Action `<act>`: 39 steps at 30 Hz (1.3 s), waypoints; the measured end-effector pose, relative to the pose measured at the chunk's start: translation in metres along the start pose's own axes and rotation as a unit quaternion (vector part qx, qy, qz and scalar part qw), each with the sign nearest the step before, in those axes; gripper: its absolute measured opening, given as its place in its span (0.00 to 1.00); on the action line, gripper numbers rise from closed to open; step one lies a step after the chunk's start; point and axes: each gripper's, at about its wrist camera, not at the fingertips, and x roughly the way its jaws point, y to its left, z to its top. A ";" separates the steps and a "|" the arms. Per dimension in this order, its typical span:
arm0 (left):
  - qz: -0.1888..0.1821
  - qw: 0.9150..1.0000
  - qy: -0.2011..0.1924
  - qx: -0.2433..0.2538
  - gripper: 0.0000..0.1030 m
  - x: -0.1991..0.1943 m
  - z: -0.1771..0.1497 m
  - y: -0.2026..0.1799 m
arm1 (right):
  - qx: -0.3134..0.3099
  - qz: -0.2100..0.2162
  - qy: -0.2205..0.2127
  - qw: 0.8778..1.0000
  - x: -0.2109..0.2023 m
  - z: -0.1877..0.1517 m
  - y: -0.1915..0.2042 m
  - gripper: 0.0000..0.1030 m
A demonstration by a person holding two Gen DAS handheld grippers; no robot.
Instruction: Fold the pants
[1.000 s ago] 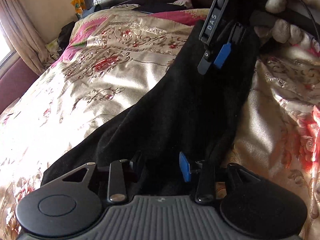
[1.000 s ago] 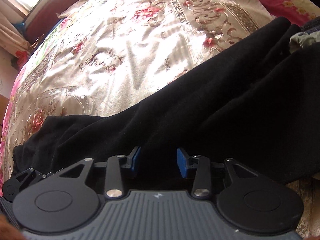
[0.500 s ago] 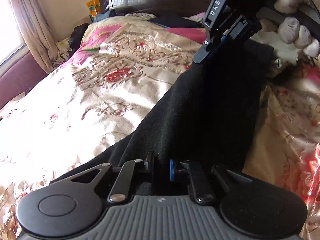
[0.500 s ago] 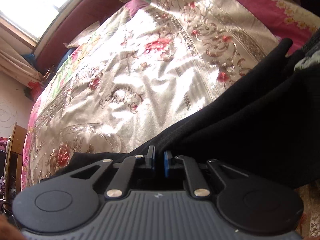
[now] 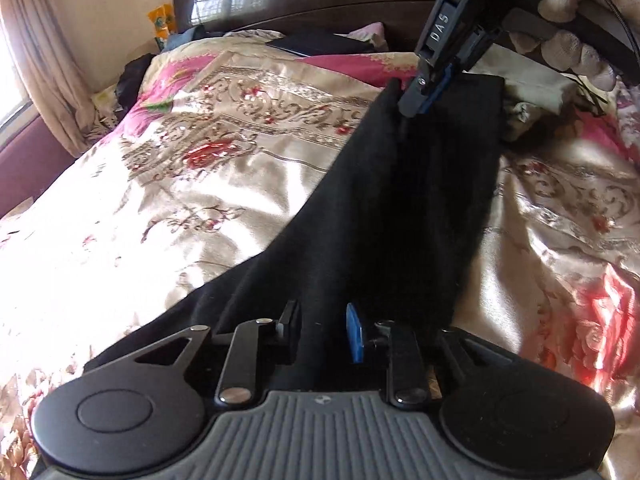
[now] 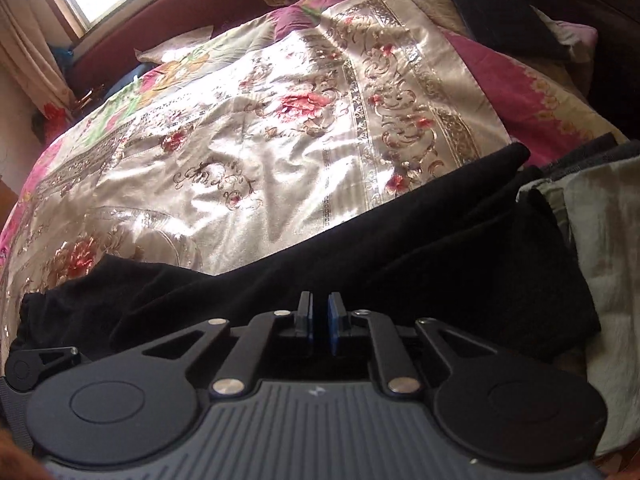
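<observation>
The long black fleecy pants [image 5: 400, 216] lie stretched across the satin floral bedspread [image 5: 192, 184]. The right tool [image 5: 426, 94] is pinched narrow on their far end; the left tool [image 5: 322, 330] gapes around the near end. Soft and limp, they'll likely sag, so grip the edges.
</observation>
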 end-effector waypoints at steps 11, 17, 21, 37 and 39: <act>-0.029 0.998 0.045 -0.042 0.55 0.061 0.001 0.044 | 0.100 0.071 0.093 0.988 0.073 0.014 -0.003 0.44; -0.052 0.998 0.029 0.012 0.42 0.051 0.003 0.030 | 0.119 0.058 0.080 0.988 0.082 0.012 -0.006 0.01; -0.038 0.999 0.026 0.026 0.42 0.047 -0.001 0.025 | 0.080 0.086 0.030 0.993 0.048 0.012 0.008 0.01; -0.051 0.998 -0.027 -0.029 0.58 0.041 0.046 -0.009 | 0.157 -0.074 -0.055 0.983 0.034 0.079 -0.111 0.26; -0.061 0.997 -0.031 -0.032 0.58 0.044 0.050 -0.015 | 0.176 -0.087 -0.059 0.979 0.041 0.082 -0.120 0.26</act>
